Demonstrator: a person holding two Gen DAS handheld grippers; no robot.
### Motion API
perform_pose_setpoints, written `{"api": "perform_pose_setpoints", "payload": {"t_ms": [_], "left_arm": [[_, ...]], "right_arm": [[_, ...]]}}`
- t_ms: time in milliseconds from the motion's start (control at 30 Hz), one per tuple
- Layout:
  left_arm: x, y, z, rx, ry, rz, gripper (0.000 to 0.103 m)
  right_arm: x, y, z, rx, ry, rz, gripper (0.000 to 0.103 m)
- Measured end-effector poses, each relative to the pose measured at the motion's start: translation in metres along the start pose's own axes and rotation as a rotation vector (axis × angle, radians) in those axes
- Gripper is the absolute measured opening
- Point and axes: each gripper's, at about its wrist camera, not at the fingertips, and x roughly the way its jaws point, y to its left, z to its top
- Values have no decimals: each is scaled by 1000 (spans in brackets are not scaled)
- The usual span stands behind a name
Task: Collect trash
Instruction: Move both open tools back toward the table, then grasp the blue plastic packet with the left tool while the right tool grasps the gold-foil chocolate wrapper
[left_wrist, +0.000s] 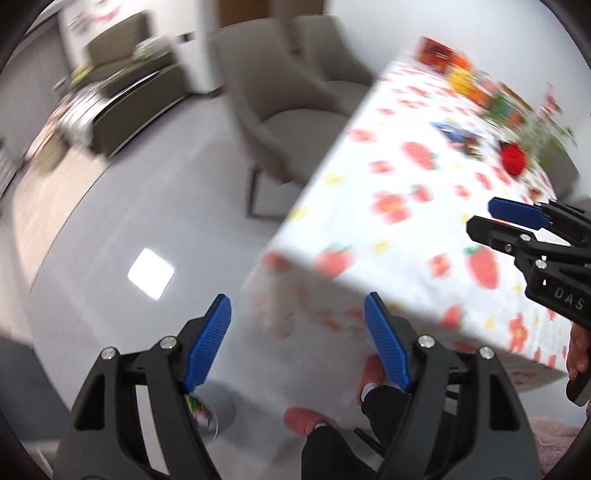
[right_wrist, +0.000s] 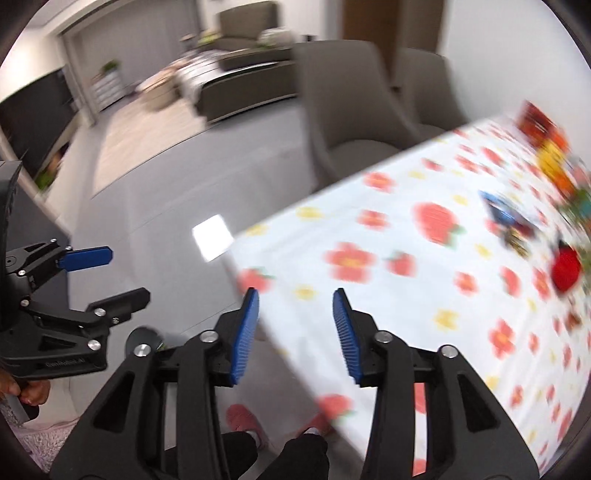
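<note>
Glossy grey floor, matt printed cloth on the table, ribbed blue fingers.

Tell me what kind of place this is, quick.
Looks like a home's open living-dining room. A dining table under a strawberry-and-flower cloth has padded grey chairs pulled up to it, and a sofa stands across the grey floor. The frames are motion-blurred, so finer detail is unclear.

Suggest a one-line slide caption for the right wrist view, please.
Open, empty right gripper above the corner of a floral tablecloth, blurred wrappers lying beyond.
</note>
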Motion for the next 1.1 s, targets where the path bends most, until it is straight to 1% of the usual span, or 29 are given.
{"api": "perform_pose_setpoints", "payload": {"t_ms": [67,200,233,267,300,367,433,467,600,800,900,1000,1100], "left_arm": [[13,-32,26,61,-4,-39,75],[39,-100,77,153,-8,-83,75],[46,-120,91,164,-3,-101,75],[51,-133,100,172,0,-121,75],[56,-147,110,183,1,-137,75],[69,-176,131,210,-1,-137,75],[84,-197,149,214,8,-146,75],[91,-204,158,215,10,-152,75],[119,-227,187,234,24,-128,75],[161,-232,220,260,57,-119,75],[184,-230,236,274,71,-130,75],[203,-230,245,310,83,-124,75],[222,-234,252,348,97,-140,75]], "right_arm": [[-3,-41,-6,68,-9,-50,45],[-6,-119,-6,165,-25,-117,45],[-5,-137,-4,179,-29,-129,45],[-11,-154,-1,188,-33,-137,45],[-9,-171,2,192,-35,-146,45],[-1,-199,10,194,-33,-163,45],[5,-228,16,203,-27,-160,45],[9,-236,20,201,-26,-157,45],[33,-259,42,191,-20,-147,45],[83,-267,68,201,-13,-138,45],[113,-271,74,218,8,-154,44],[135,-280,75,260,30,-140,44],[151,-286,75,261,54,-147,34]]}}
